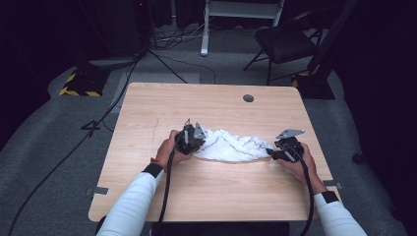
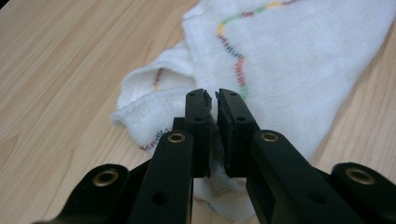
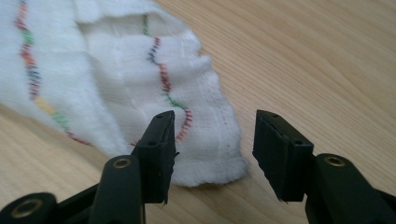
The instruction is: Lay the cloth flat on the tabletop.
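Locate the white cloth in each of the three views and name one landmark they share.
High view: white cloth at table centre, between both grippers.
Left gripper view: upper right, its near fold pinched between the fingers.
Right gripper view: upper left, its corner between the open fingers.
Shared landmark: the multicoloured stitching.

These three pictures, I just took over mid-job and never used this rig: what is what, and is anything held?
No robot arm here: a person holds a two-jaw gripper in each hand. The high view looks down on a wooden table with a crumpled white cloth stitched in colours. The left gripper is at the cloth's left end, the right gripper at its right end. The other two pictures come from cameras riding on the grippers. In the left gripper view the jaws are shut on a fold of cloth. In the right gripper view the jaws stand open around the cloth's edge, not yet pinching it.
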The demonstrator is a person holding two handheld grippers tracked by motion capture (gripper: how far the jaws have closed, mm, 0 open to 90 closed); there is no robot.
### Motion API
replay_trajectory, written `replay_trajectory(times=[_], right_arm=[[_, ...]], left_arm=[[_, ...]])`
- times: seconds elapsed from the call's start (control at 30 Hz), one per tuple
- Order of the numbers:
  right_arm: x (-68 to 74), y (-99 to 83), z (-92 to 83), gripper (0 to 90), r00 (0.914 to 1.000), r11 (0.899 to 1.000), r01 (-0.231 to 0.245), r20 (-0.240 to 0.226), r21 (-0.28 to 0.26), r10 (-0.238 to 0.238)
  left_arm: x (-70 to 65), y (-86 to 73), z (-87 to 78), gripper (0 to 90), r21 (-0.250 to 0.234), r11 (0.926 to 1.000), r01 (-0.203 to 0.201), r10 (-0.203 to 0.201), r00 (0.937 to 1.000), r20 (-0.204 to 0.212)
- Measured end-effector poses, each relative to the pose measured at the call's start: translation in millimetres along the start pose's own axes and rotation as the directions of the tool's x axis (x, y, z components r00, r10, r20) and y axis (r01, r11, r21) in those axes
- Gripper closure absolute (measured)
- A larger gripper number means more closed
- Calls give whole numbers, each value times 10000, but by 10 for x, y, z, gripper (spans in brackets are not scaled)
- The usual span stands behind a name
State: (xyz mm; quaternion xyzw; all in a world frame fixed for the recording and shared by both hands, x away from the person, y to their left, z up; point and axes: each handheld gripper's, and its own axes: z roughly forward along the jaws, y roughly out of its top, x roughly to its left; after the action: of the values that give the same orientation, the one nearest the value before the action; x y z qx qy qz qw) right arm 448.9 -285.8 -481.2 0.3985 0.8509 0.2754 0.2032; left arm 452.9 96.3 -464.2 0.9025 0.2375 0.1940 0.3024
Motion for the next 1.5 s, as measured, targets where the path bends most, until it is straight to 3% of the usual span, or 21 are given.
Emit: replay_trajectory(times=[0.17,0.27,0.4,0.47,0.57,0.77,0.97,1.1,1.17,1.2,1.23,1.27,1.3,1.4,1.5], right_arm=[[-57,-20,13,490,9996,9998,-173,234,64,172],[-97,-32,15,484,9987,9994,-328,404,88,325],[-123,-39,13,479,9976,9989,-458,532,119,451],[-151,-45,12,473,9963,9987,-494,715,147,482],[-185,-53,14,459,9955,9979,-631,712,146,619],[-208,-38,33,448,9930,9976,-686,970,126,671],[-234,-17,65,437,9897,9982,-592,1307,60,579],[-245,6,96,431,9851,9986,-532,1640,-8,526],[-271,31,109,427,9833,9970,-763,1666,94,737],[-290,43,126,429,9815,9960,-896,1698,9,881],[-290,43,126,429,9815,9960,-896,1698,9,881],[-290,55,133,435,9802,9957,-928,1753,-66,925],[-290,55,133,435,9802,9957,-928,1753,-66,925],[-289,75,96,448,9787,9953,-892,1821,-389,949],[-290,96,34,464,9792,9933,-874,1769,-758,996]], left_arm=[[146,-150,-87,842,93,9992,376,-375,9992,-157],[200,-248,-132,842,235,9975,661,-662,9978,25],[187,-360,-171,842,599,9957,703,-704,9975,-5],[170,-401,-210,842,539,9956,766,-764,9971,-57],[111,-463,-334,844,159,9951,978,-983,9947,286],[-32,-600,-458,851,221,9936,1104,-1120,9896,906],[-288,-690,-563,852,215,9972,721,-743,9888,1292],[-428,-717,-565,843,227,9969,750,-778,9815,1747],[-475,-706,-578,797,162,9978,638,-657,9812,1814],[-487,-697,-588,666,174,9971,740,-759,9819,1735],[-490,-684,-599,666,126,9966,809,-819,9838,1597],[-482,-670,-625,505,-5,9955,943,-933,9854,1424],[-471,-665,-646,505,-154,9944,1050,-1020,9854,1360],[-418,-654,-751,355,-752,9861,1479,-1381,9829,1215],[-374,-615,-782,279,-837,9857,1462,-1367,9845,1094]])
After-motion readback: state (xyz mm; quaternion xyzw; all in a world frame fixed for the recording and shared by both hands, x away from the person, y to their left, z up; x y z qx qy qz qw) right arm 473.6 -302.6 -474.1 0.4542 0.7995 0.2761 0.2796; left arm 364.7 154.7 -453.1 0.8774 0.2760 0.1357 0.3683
